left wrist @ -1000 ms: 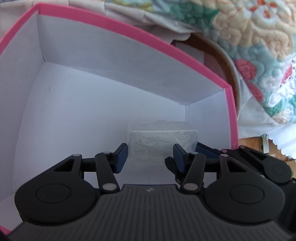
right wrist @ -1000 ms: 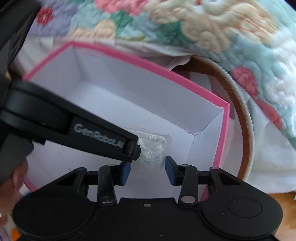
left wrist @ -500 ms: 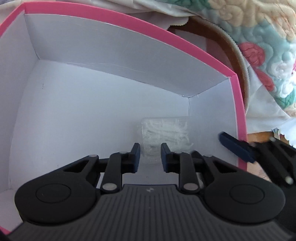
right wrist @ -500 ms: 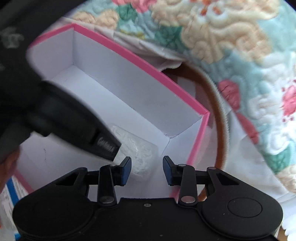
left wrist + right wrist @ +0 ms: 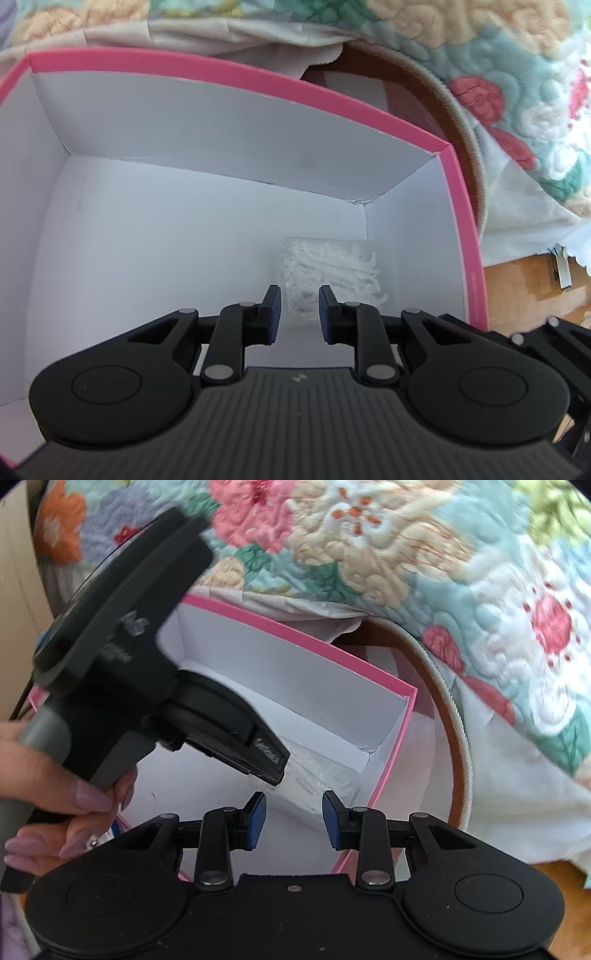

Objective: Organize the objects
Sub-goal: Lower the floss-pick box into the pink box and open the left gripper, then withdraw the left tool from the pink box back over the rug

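- Risks first: the clear packet of white floss picks [image 5: 328,273] lies on the floor of the pink-rimmed box [image 5: 258,79], tucked into the near right corner, and the left hand-held gripper [image 5: 297,314] hovers right above it, so a careless dip could snag the crinkly wrap and drag the packet out of place
- Left hand-held gripper state: jaws drawn in as close as they go, with a narrow gap between the blue pads and nothing pinched; the packet shows beyond them, not between them
- Right hand-held gripper [image 5: 291,819] sits over the box's near right wall, jaws partly spread and empty; it could knock that thin wall and shift the light box
- Both tools crowd the same corner, and in the right wrist view the left tool's body crosses just above the right one's fingers, so they could bump each other
- A quilted floral cover [image 5: 406,554] drapes close behind the box and could catch a finger
- Count: one box, one packet of picks, two hand-held grippers, one person's hand [image 5: 55,797] in view, one round brown hoop-like rim [image 5: 454,716] beside the box
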Demonstrator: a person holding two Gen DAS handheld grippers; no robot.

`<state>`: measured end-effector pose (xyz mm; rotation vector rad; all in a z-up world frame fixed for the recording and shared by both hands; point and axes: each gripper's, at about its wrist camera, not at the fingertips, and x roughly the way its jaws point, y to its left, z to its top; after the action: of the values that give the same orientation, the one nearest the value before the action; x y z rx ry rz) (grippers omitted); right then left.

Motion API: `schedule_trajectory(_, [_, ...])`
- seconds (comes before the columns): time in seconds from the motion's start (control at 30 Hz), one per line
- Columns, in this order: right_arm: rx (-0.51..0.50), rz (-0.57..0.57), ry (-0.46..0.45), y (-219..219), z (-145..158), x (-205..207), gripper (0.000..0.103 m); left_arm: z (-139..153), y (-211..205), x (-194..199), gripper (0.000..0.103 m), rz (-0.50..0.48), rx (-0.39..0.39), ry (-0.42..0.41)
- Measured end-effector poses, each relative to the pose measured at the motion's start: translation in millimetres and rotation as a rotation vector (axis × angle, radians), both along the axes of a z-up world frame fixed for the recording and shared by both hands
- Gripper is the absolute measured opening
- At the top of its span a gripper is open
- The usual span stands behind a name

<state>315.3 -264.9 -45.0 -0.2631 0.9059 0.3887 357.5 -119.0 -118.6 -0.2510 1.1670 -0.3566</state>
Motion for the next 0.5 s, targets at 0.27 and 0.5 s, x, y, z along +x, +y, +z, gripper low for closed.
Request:
schedule_trajectory(0.27, [0.069,-0.06,0.035,-5.3,12.9,-21.8,0.038,57.6,19.0,-52.8,0.027,-0.058,0.088,-0.104])
schedule_trajectory(0.5, [0.123,-0.074,0.036,-10.0,39.3,-46.9,0.041,96.4,20.2,-79.8,0.041,-0.114,0.144,-0.101])
